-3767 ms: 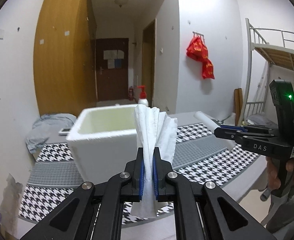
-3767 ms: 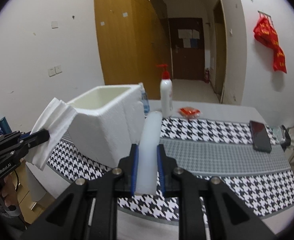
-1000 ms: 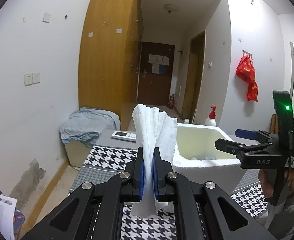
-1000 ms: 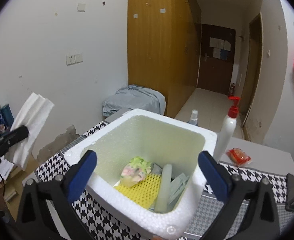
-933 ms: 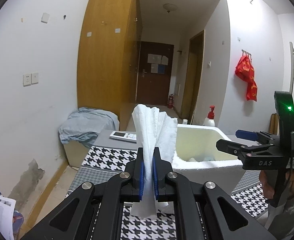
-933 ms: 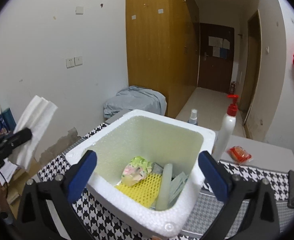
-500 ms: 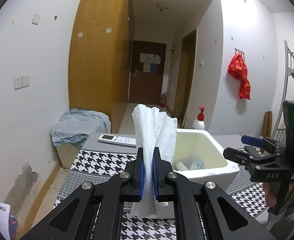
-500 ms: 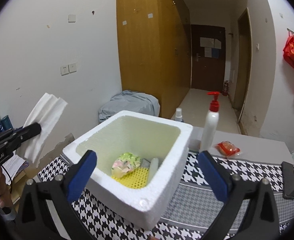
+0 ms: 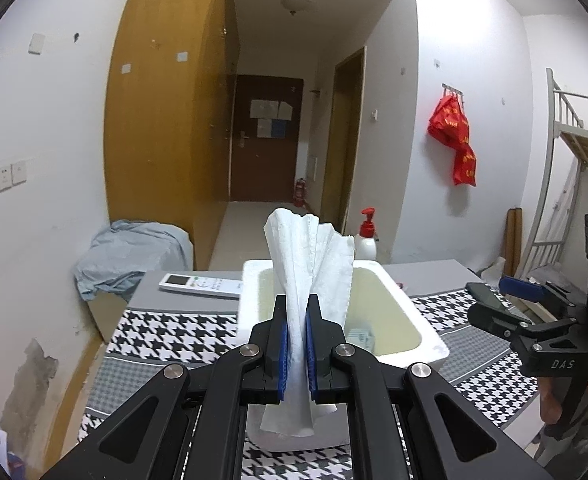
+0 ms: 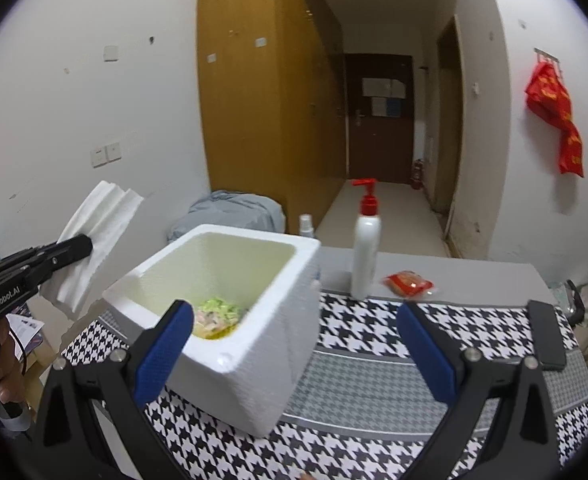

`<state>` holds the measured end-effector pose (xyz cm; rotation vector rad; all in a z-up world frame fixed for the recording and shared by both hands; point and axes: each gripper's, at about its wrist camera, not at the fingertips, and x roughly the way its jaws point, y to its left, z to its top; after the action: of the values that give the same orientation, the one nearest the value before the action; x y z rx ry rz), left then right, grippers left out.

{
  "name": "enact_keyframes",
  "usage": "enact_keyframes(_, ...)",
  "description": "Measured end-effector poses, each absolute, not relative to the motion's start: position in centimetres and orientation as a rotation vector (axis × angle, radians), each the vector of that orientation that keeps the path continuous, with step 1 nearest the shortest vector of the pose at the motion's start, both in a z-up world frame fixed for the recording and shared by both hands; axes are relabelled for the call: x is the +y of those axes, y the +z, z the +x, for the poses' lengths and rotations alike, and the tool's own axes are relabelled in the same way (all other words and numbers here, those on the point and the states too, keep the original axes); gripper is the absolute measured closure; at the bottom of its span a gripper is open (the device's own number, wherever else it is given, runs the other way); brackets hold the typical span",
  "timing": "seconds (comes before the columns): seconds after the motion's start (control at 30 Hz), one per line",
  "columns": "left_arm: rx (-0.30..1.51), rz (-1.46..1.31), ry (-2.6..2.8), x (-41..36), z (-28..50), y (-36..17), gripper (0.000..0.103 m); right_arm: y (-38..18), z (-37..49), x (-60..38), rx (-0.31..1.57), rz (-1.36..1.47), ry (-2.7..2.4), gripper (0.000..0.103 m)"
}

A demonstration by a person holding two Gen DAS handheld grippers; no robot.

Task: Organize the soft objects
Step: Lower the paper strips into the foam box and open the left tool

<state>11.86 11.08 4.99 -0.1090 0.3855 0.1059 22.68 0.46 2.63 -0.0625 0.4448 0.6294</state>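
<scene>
The right gripper [image 10: 294, 344] has pulled back from above the white foam box [image 10: 253, 344], jaws spread wide and empty, the box now lower and to its left. The left gripper [image 9: 296, 340] stays clamped on the folded white paper towel [image 9: 310, 264], held upright just in front of the box's near wall. Inside the box lie a yellow mesh pad [image 10: 213, 330] and a green-and-pink soft bundle [image 10: 217, 312]
</scene>
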Motion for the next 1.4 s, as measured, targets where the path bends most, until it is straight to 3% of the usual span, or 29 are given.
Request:
enact_keyframes(1.23,0.514,-0.063,0.048,8.9,20.1,3.1,0.095,0.2,22.8,-3.7,0.481,-0.053,0.526,0.001)
enact_keyframes(1.27,0.517,-0.064,0.050,8.9,20.2,3.0,0.091,0.1,22.9,-3.8,0.483,-0.052,0.522,0.001)
enact_keyframes(1.33,0.518,-0.073,0.056,8.9,20.4,2.9,0.073,0.0,23.1,-4.0,0.486,-0.048,0.518,0.001)
enact_keyframes(1.4,0.506,-0.078,0.073,9.0,20.4,2.9,0.036,-0.2,23.3,-4.2,0.491,-0.043,0.515,0.001)
